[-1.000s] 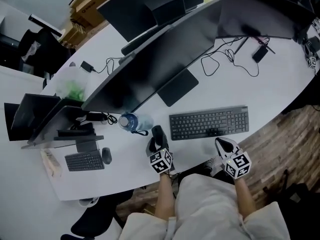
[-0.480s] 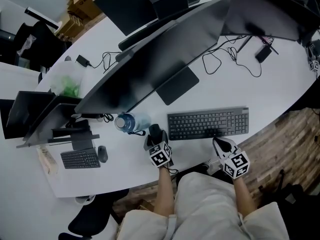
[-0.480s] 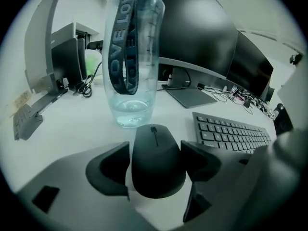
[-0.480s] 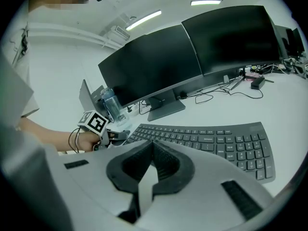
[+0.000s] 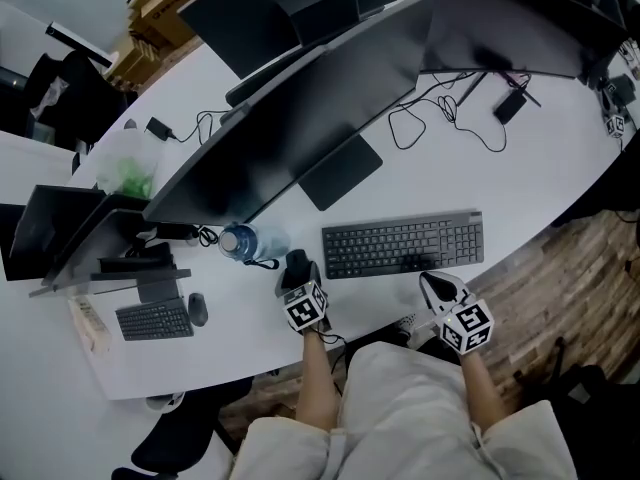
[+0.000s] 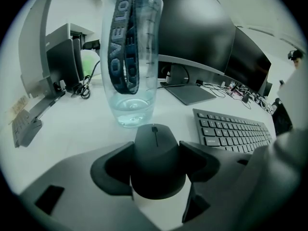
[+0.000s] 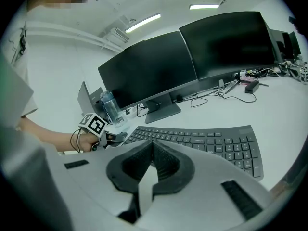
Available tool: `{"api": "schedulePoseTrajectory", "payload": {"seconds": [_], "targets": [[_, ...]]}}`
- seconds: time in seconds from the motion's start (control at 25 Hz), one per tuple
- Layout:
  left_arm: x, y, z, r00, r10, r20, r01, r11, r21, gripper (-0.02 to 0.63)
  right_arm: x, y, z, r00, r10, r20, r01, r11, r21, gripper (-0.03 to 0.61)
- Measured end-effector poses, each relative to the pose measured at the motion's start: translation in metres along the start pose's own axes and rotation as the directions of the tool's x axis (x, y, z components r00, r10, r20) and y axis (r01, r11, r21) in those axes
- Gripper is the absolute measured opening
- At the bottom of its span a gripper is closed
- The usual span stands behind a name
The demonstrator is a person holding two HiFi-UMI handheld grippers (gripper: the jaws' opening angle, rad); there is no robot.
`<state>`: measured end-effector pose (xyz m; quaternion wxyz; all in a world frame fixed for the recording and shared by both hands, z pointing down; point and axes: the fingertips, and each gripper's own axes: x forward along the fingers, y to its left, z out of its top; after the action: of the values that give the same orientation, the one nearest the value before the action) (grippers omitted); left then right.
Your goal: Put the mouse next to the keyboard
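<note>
Spreading wide now, the left tongs (image 6: pixel 155 166) have just been opening, and the black mouse (image 6: pixel 155 146) sits right between the two pads, down on the white tabletop (image 5: pixel 520 178). The pads flank its sides without squeezing it. Straight beyond the mouse stands a clear water bottle (image 6: pixel 130 57) with a dark printed strap hanging down its front, very near the mouse's nose. Off to the right lies the dark keyboard (image 6: pixel 233 131), its left end just beside the mouse, a strip of bare tabletop between them.

Over on the other side, the right tongs (image 7: pixel 153 165) are pressed together with nothing in them, hovering at the keyboard's near edge towards its right end. From the head view, both sit at the near rim of the tabletop, the big dark monitor (image 5: pixel 300 128) standing beyond the keyboard. Far left, a second small keyboard (image 5: pixel 152 320) and another mouse (image 5: pixel 198 309) lie well apart from the action.
</note>
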<state>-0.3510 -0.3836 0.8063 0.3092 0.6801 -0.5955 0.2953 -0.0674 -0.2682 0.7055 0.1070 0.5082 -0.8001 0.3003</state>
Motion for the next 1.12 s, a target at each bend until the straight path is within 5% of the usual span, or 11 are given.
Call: {"api": "schedulePoseTrajectory", "payload": {"seconds": [0.6, 1.12], "targets": [[-0.05, -0.016, 0.006, 0.993, -0.042, 0.106, 0.033, 0.996, 0.083, 0.305, -0.038, 0.006, 0.006, 0.997, -0.029, 0.07, 0.031, 0.999, -0.03, 0.008], [-0.12, -0.077, 0.027, 0.959, -0.109, 0.262, 0.069, 0.985, 0.16, 0.304, -0.094, 0.009, 0.008, 0.982, -0.109, 0.157, 0.105, 0.994, 0.036, 0.008]]}}
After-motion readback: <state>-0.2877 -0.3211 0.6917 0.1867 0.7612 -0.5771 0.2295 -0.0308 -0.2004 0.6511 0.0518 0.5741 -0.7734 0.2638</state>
